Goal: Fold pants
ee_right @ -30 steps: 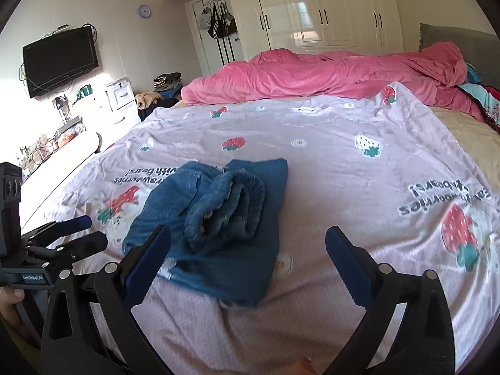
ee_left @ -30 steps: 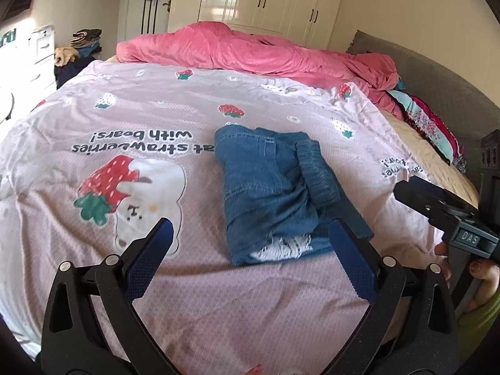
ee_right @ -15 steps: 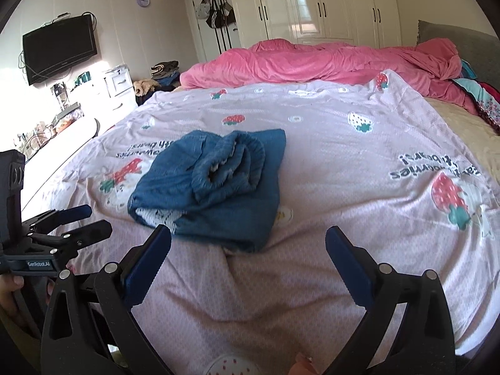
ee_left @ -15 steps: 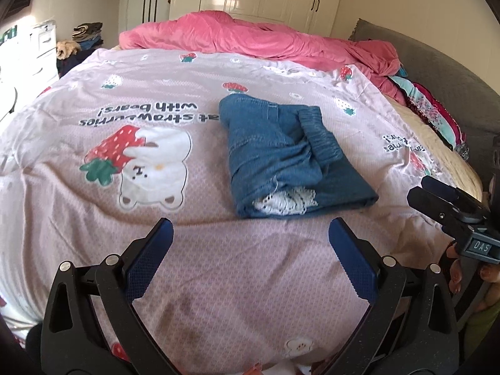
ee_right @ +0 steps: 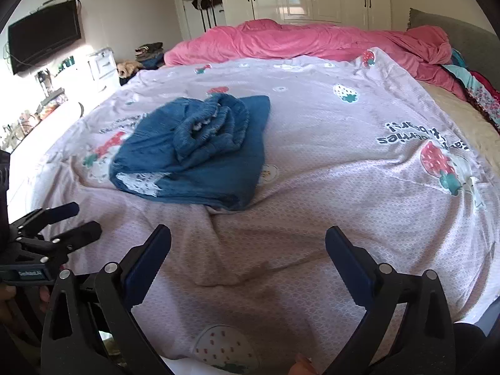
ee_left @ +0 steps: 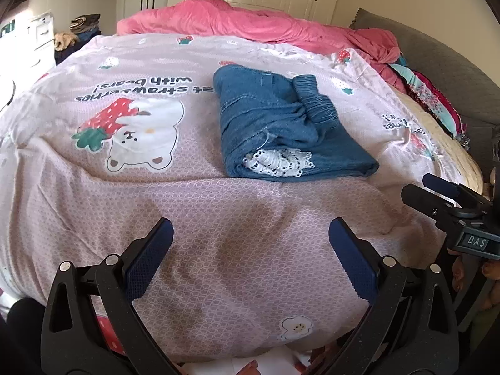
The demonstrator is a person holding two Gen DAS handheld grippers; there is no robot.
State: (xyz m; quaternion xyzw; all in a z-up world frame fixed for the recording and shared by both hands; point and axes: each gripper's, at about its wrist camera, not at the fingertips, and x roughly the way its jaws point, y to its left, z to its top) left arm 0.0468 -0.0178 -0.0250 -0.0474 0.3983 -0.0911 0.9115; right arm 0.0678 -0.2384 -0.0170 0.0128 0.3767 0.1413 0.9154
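Pants (ee_left: pixel 281 128): lying folded into a blue denim bundle on the sheet (ee_left: pixel 218 250), elastic waistband bunching on top, white lace hem showing at the near end.
Pants position: sitting mid-bed, well apart from both grippers.
Left gripper (ee_left: pixel 250 250): hovering over bare sheet at the near edge, fingers spread wide, gripping nothing.
Right gripper (ee_right: pixel 248 253): hanging over wrinkled sheet, fingers spread wide, gripping nothing.
Sheet: lying pale pink with strawberry and bear prints.
Duvet (ee_right: pixel 312 39): lying heaped, pink, along the far side.
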